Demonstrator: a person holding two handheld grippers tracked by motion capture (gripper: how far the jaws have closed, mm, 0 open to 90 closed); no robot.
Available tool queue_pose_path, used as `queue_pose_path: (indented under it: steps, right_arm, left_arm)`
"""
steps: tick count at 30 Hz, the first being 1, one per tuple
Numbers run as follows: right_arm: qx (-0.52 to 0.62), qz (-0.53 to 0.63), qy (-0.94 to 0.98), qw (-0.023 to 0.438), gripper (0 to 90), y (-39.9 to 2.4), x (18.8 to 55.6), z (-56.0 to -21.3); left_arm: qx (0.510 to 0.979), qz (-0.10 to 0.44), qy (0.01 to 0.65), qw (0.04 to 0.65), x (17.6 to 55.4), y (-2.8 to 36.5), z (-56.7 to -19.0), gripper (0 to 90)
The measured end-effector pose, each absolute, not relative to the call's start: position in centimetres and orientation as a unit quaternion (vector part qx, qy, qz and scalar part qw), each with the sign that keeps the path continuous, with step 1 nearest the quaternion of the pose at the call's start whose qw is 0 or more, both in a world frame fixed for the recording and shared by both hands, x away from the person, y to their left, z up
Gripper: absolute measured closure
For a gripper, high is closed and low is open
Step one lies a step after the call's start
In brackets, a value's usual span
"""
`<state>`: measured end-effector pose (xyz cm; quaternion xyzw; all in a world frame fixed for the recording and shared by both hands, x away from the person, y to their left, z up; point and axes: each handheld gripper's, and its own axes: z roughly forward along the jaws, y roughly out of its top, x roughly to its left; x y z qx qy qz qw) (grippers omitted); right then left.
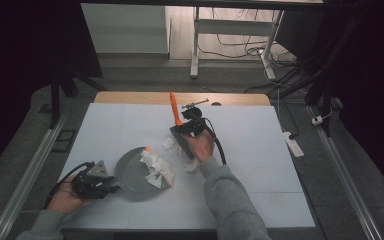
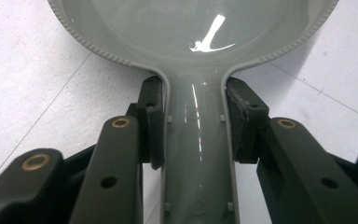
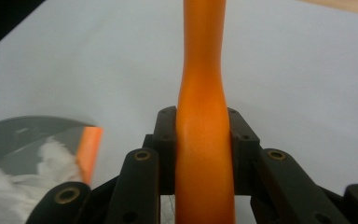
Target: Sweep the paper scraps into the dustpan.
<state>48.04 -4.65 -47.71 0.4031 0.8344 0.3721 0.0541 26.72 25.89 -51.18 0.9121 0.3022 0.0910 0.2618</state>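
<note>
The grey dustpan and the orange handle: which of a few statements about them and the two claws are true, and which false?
1. The left claw is clamped on the grey dustpan's handle. True.
2. The right claw is empty. False: it is shut on an orange handle.
3. Crumpled white paper lies on the dustpan. True.
4. The orange handle lies flat on the table. False: in the high view it points upward.
5. More white scraps lie on the table by the right hand. True.
</note>
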Motion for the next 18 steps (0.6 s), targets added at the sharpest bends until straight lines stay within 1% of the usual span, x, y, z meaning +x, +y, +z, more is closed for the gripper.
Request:
queue_pose_path:
  steps: [8,10,12,13,14,16,18]
  right_arm:
    - [0.356,0.367,0.859,0.017,70.5,-0.8,45.9,-48.2]
    - [0.343,0.368,0.864,-0.001,70.5,-0.1,45.0,-48.1]
    - [0.327,0.375,0.867,-0.029,70.5,0.6,43.9,-47.9]
    - [0.327,0.375,0.867,-0.029,70.5,0.6,43.9,-47.9]
    - [0.311,0.387,0.868,-0.026,70.5,0.9,43.1,-47.1]
    - [0.311,0.396,0.864,-0.006,70.4,0.5,43.2,-46.2]
    - [0.327,0.403,0.855,0.021,70.5,-0.6,44.1,-45.4]
  left_arm:
    - [0.912,0.09,0.303,0.262,26.7,25.9,-51.2,62.4]
    - [0.912,0.09,0.304,0.262,26.8,25.9,-51.2,62.4]
    - [0.912,0.09,0.305,0.261,26.8,25.8,-51.3,62.4]
    - [0.912,0.09,0.305,0.261,26.8,25.8,-51.3,62.4]
    - [0.911,0.09,0.305,0.261,26.7,25.8,-51.3,62.4]
    - [0.911,0.09,0.306,0.261,26.7,25.8,-51.2,62.4]
    - [0.911,0.09,0.306,0.261,26.7,25.8,-51.3,62.4]
